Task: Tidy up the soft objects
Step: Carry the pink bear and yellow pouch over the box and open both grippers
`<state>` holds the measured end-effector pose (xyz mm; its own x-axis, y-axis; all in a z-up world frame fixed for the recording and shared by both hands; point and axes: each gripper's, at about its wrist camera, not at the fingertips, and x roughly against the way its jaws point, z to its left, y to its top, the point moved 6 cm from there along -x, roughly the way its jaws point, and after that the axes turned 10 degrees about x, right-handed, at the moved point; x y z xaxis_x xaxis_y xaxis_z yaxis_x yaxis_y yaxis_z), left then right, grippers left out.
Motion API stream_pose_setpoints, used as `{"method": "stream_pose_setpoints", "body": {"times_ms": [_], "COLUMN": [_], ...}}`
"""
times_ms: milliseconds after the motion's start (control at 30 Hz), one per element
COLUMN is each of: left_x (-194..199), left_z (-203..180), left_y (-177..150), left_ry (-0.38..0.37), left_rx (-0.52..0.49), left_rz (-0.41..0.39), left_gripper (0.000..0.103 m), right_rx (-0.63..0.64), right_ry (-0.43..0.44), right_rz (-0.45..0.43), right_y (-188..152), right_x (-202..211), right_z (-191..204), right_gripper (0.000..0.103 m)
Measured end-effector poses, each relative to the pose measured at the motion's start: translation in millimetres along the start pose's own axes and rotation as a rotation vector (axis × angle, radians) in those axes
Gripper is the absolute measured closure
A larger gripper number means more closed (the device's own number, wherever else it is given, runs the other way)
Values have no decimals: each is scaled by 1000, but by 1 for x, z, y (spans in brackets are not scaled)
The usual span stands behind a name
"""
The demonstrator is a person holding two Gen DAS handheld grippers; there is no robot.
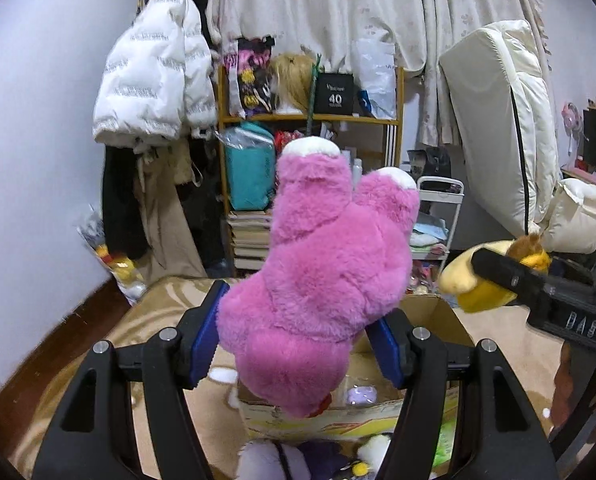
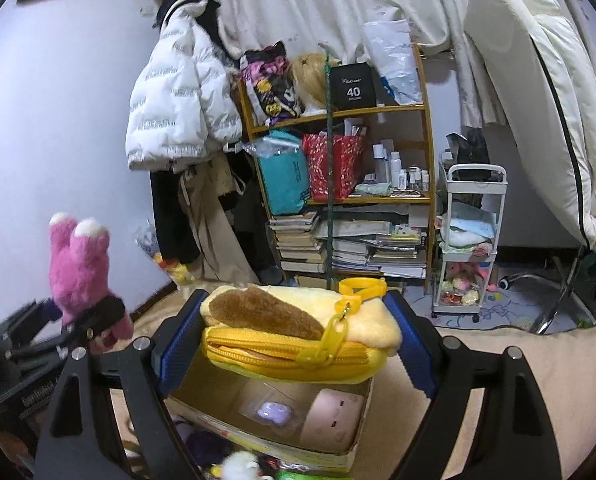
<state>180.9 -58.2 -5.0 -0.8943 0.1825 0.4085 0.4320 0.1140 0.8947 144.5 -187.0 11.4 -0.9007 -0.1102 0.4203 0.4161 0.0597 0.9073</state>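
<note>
Left gripper (image 1: 298,344) clamped on the pink plush toy (image 1: 321,280), held above the cardboard box (image 1: 329,420). Right gripper (image 2: 296,344) clamped on the yellow plush pouch (image 2: 298,336), likewise held over the box, with a small purple item (image 2: 274,412) and a pale pink item (image 2: 333,416) inside. Beyond, stood a wooden shelf (image 2: 377,112) and white puffer jacket (image 2: 178,100).

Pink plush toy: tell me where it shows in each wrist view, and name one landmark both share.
Left wrist view: the pink plush toy fills the centre, clamped in the left gripper.
Right wrist view: the toy is small, at the left edge.
Shared landmark: the black box marked 40 on the shelf.
</note>
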Motion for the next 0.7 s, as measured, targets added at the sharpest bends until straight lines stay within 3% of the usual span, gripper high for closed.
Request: {"method": "stream_pose_setpoints", "body": {"times_ms": [400,700], "left_x": [-42,-69], "left_z": [9,9], "left_y": [-27,-49], "left_ry": [-42,-14], "left_rx": [26,15], "left_rz": [103,207], "left_gripper": [38,35], "right_rx": [-77,-148], "right_ry": [34,68], "right_rz": [100,153], "right_y": [-34,-52], "right_x": [-40,-59], "right_z": [-13,-23], "right_gripper": [12,11]}}
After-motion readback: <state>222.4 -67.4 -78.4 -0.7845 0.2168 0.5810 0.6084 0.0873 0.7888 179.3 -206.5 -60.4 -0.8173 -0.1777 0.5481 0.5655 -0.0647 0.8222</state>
